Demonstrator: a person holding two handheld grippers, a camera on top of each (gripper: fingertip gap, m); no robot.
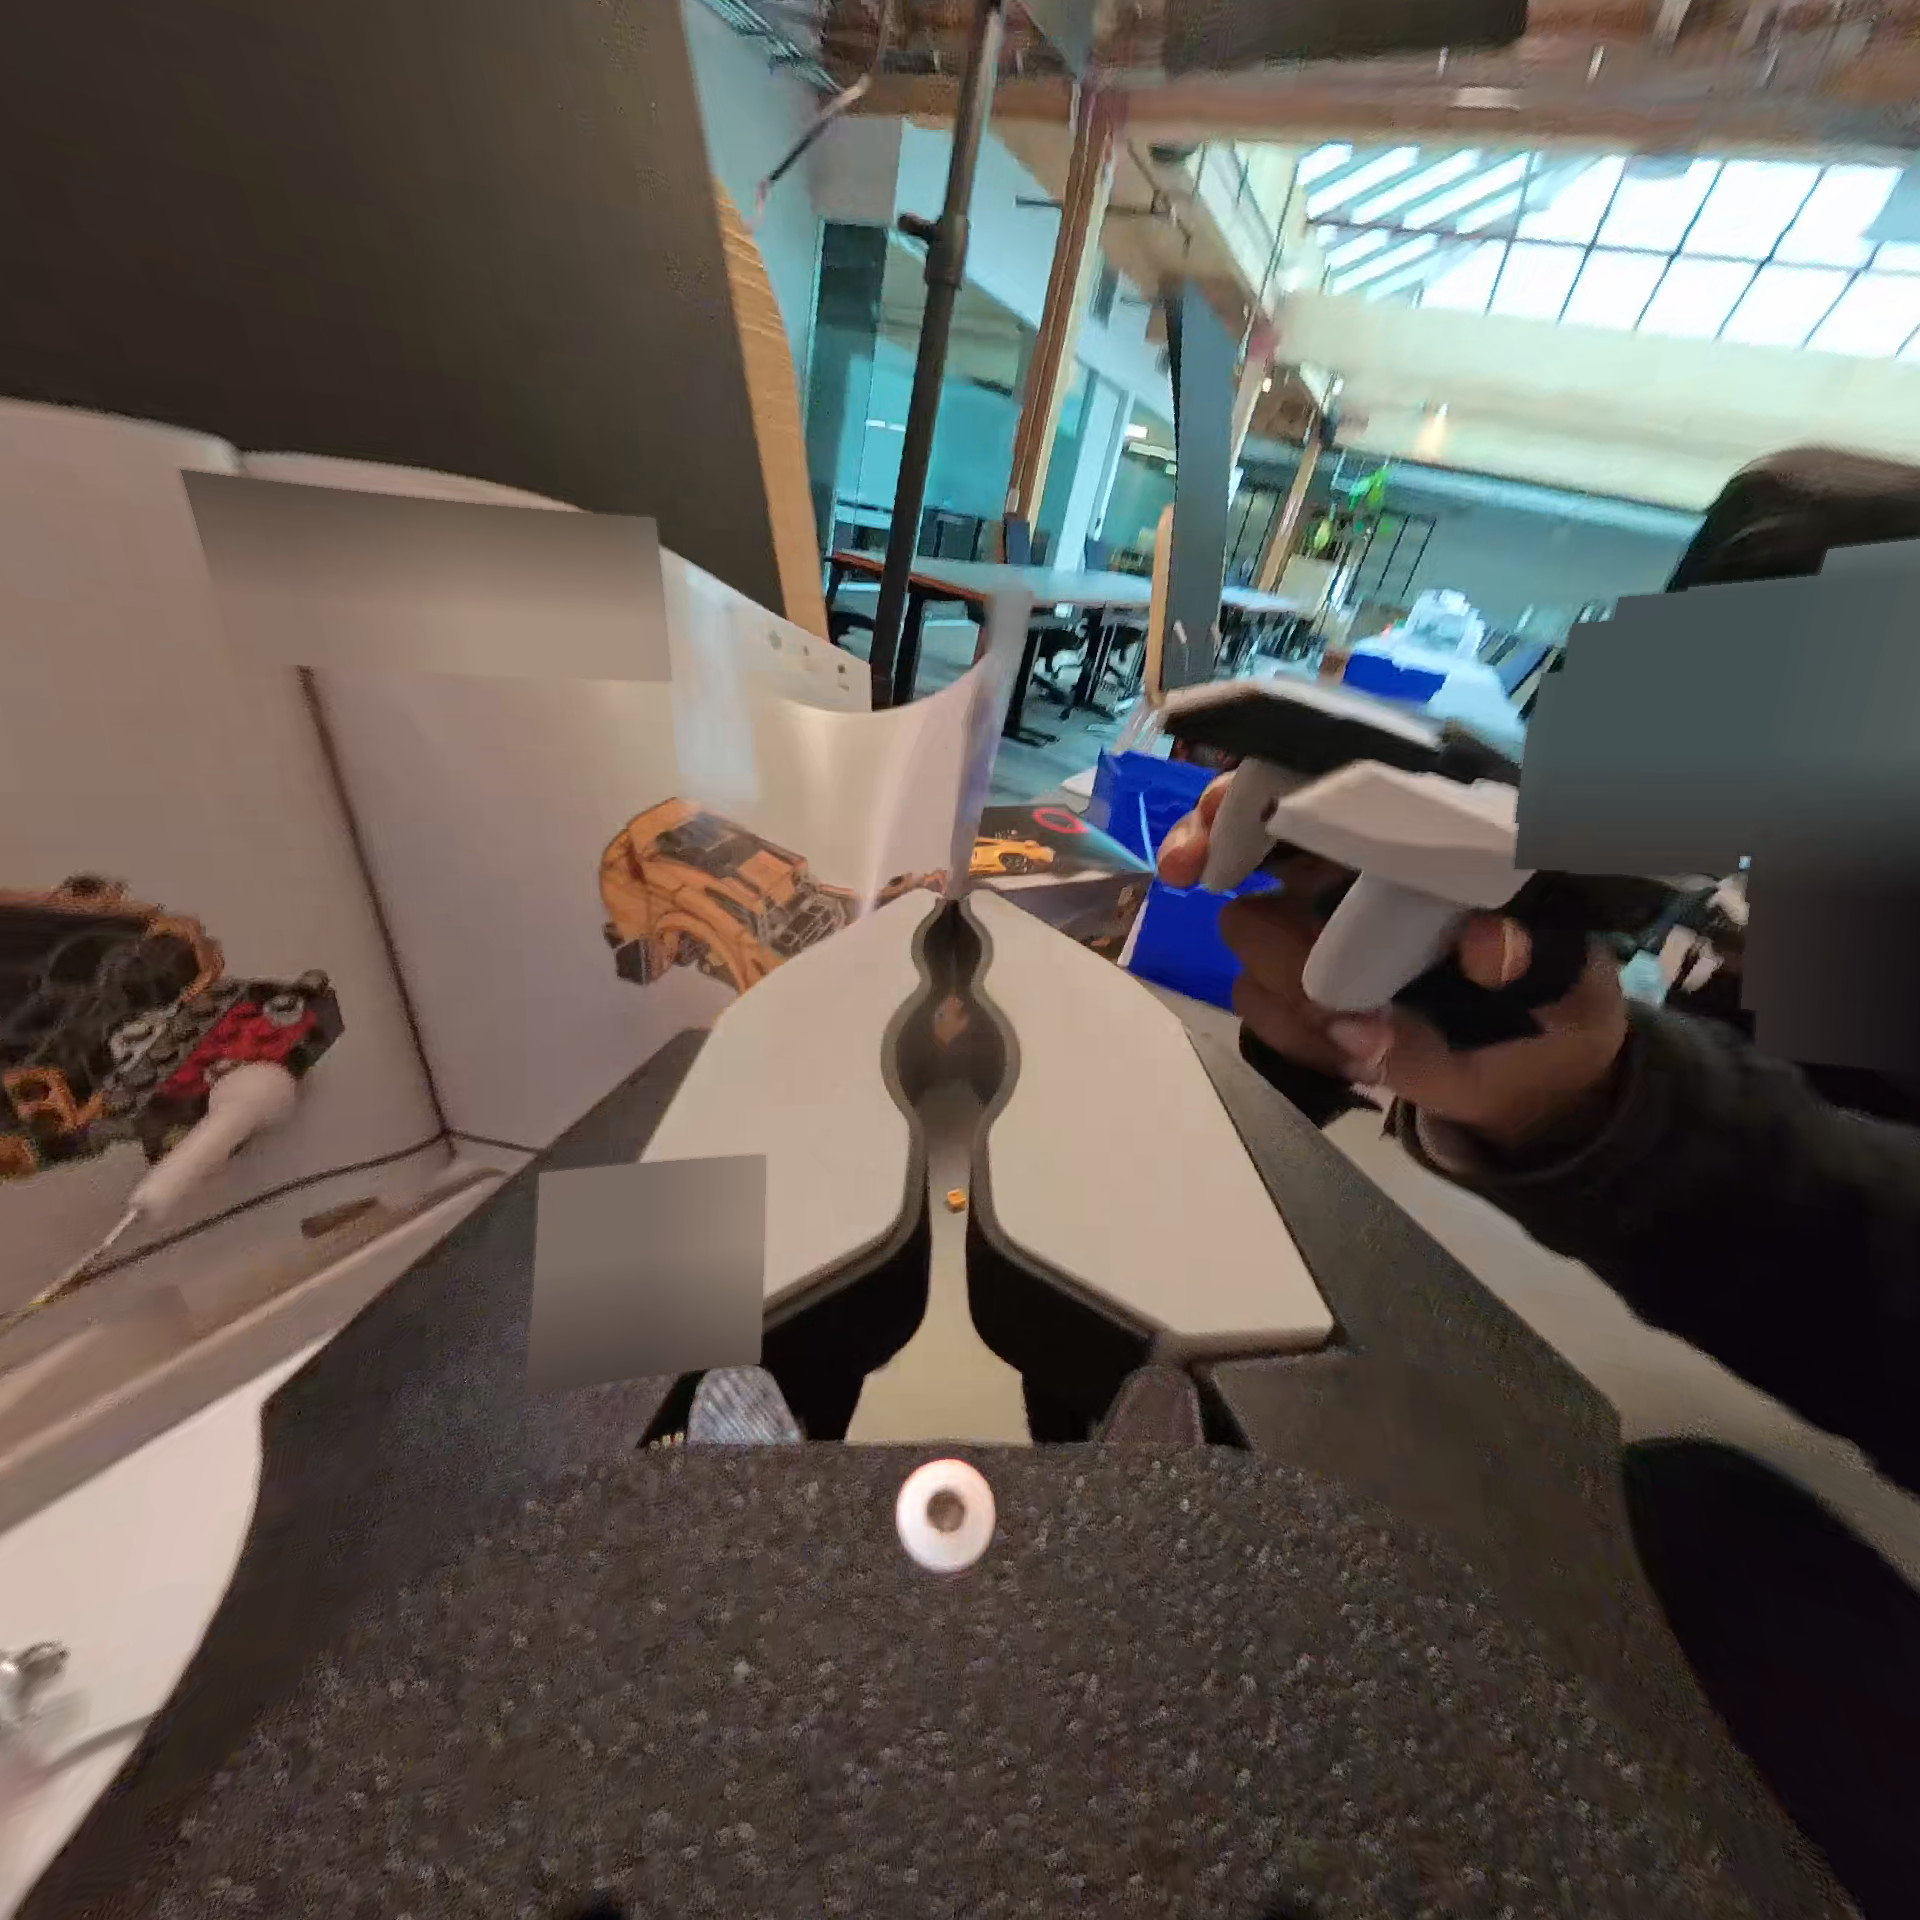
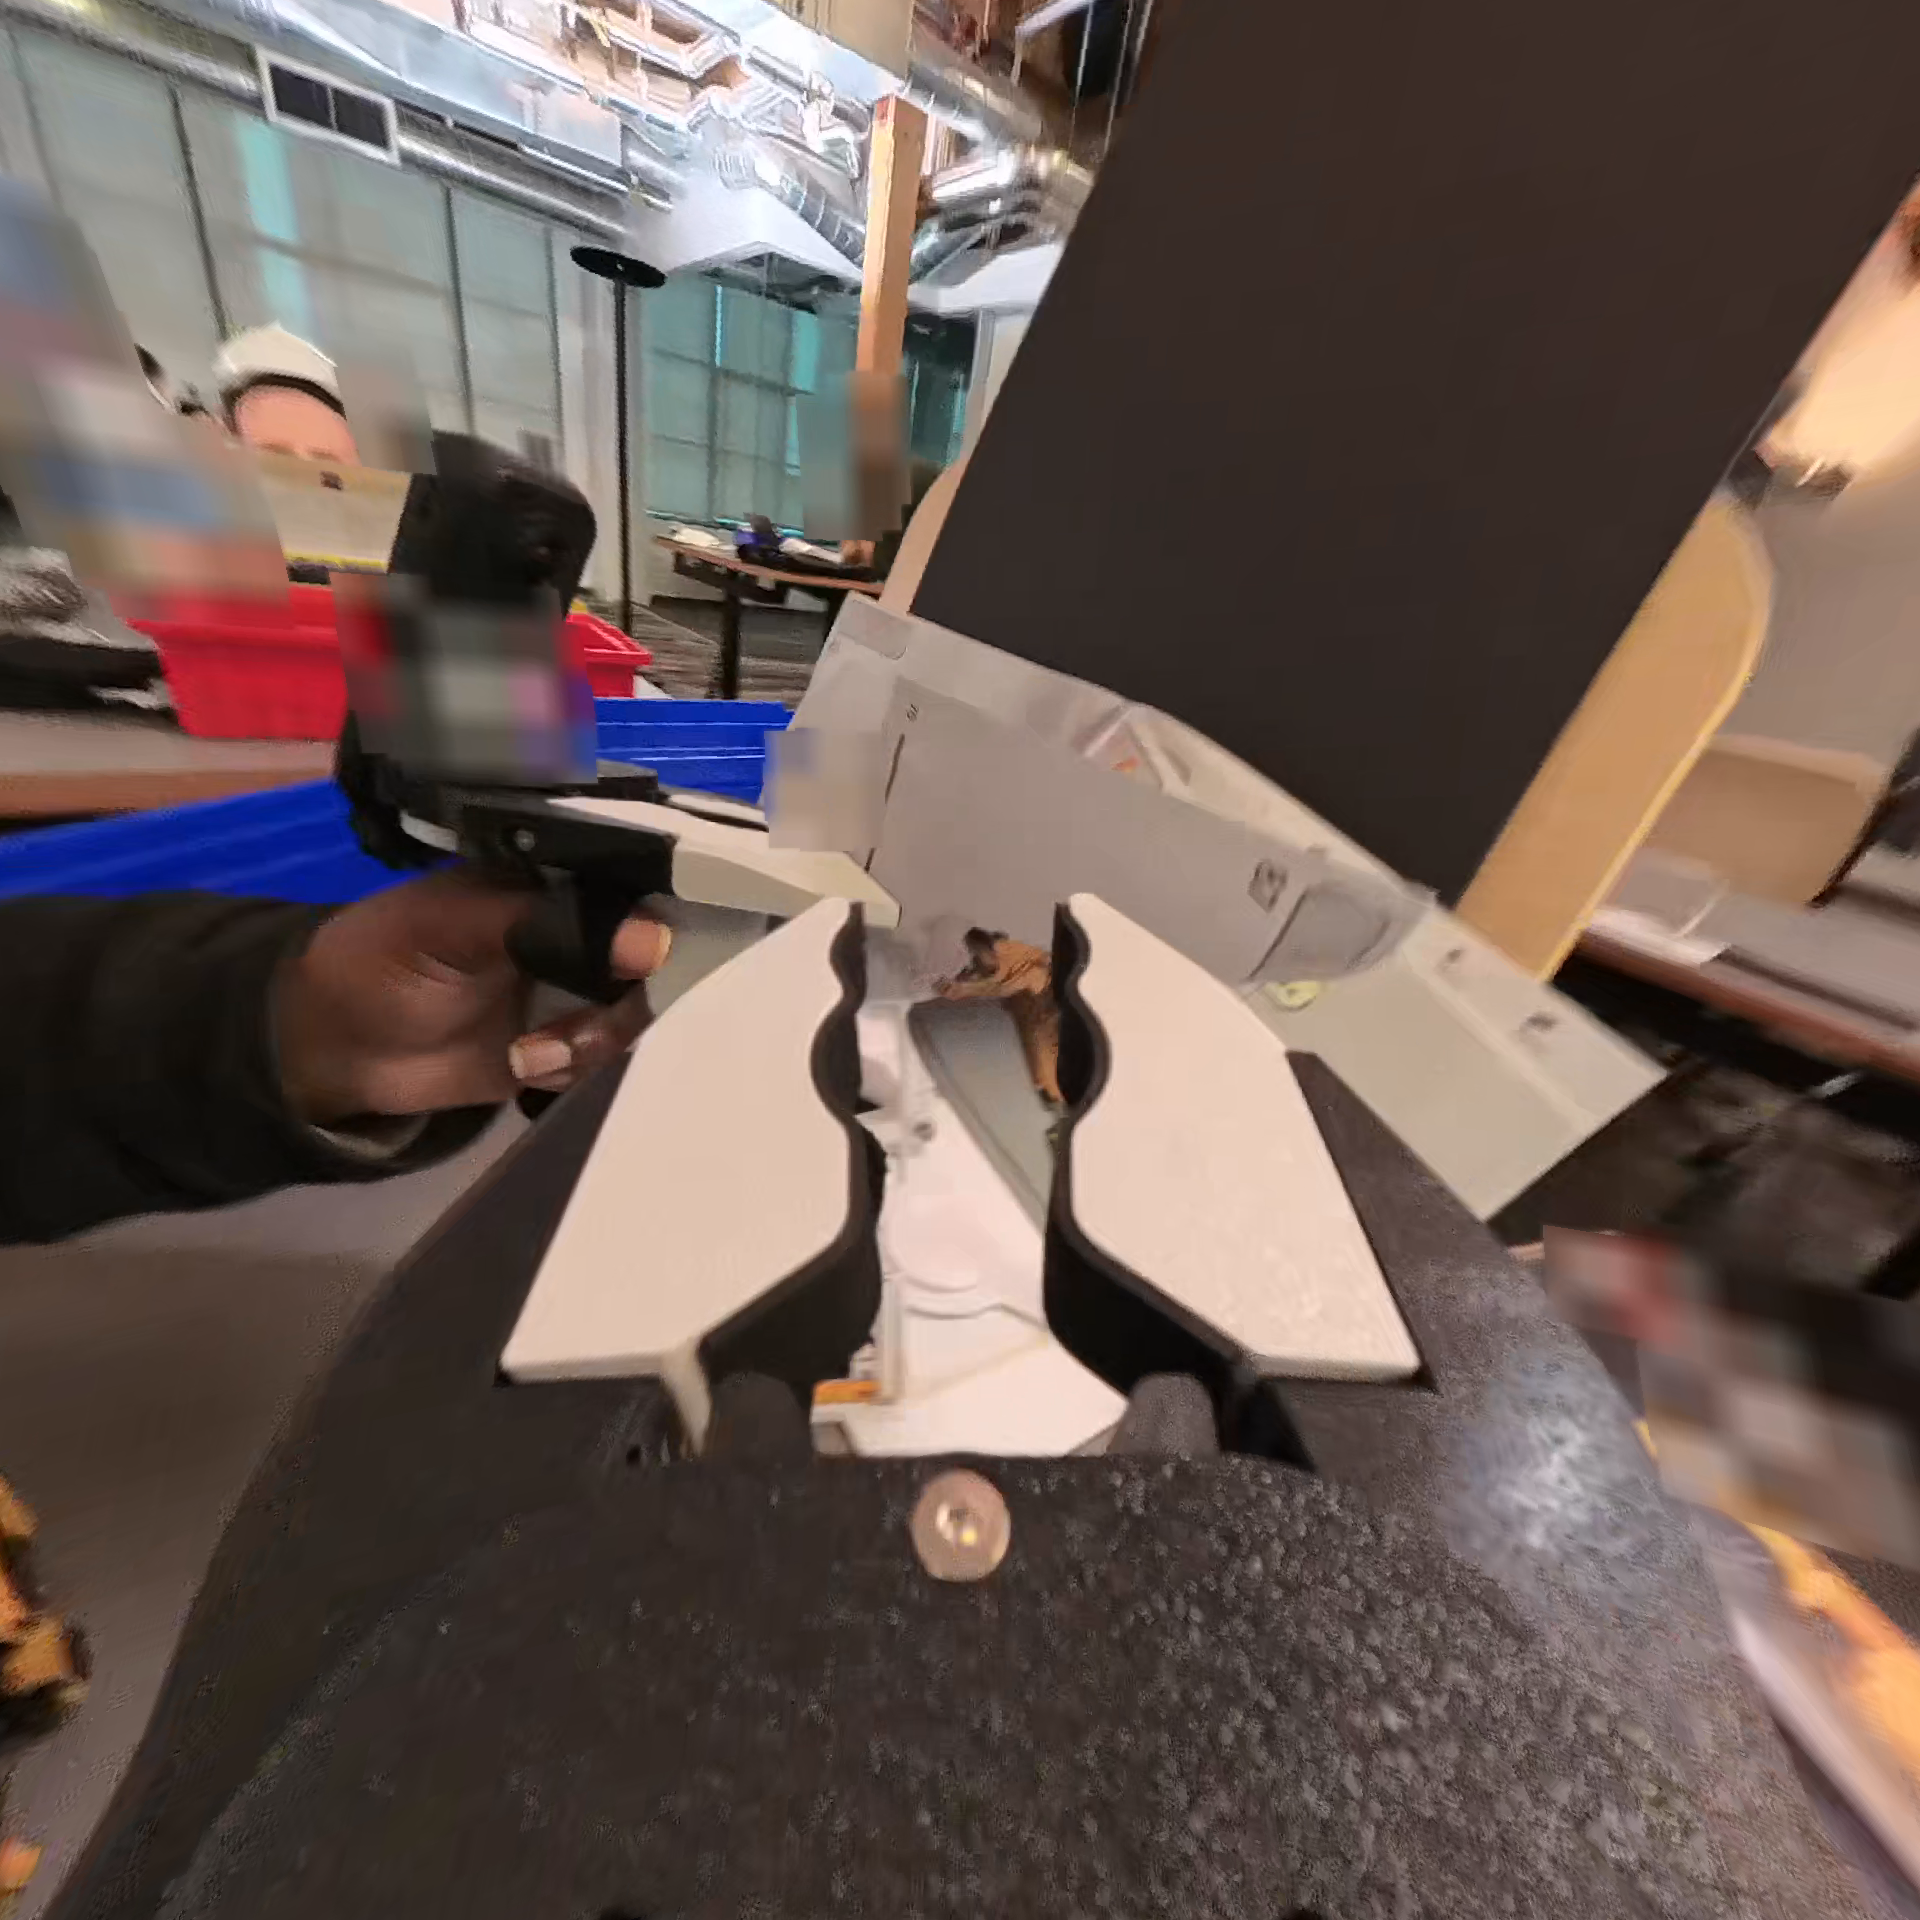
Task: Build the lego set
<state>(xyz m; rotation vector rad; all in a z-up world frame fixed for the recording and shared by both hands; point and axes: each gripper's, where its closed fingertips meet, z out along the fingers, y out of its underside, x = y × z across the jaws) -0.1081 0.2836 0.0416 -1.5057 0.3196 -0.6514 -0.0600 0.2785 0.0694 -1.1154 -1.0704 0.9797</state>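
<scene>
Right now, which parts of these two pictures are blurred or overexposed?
Left wrist view: the bright skylight windows blow out to white, and the person's hand on the other hand-held gripper smears with motion. Right wrist view: the white printed booklet page and the right edge are soft; both views bend like a fisheye.

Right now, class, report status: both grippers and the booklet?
Left gripper shut, pinching a lifted booklet page. Right gripper open, empty, facing the pages. Nothing in the way.

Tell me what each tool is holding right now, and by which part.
The left tool is shut on the booklet page, pinching its lower edge at the fingertips. The right tool is open and holds nothing; the booklet merely lies beyond its fingers.
</scene>
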